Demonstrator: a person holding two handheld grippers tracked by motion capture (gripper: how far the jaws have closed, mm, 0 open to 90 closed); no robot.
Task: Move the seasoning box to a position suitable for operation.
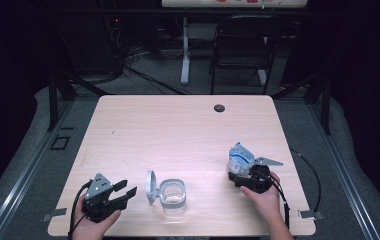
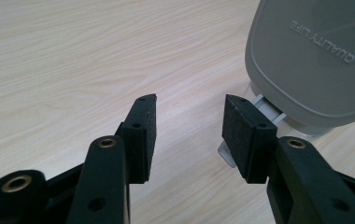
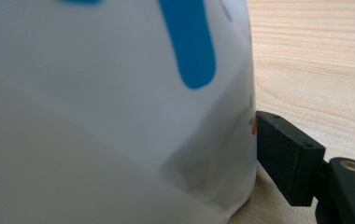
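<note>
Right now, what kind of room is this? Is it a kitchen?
Probably not a kitchen. It looks like a lab or recording room: one bare wooden table stands on a dark floor, tangled cables lie behind it, and a folding chair sits by dark curtains.

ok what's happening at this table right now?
A person works two hand-held grippers at a wooden table. The right gripper is closed on a white pouch with blue print, held upright near the table's right edge. The left gripper sits open and holds nothing, pointing at a clear container whose grey hinged lid stands open. The pouch is apart from the container.
</note>
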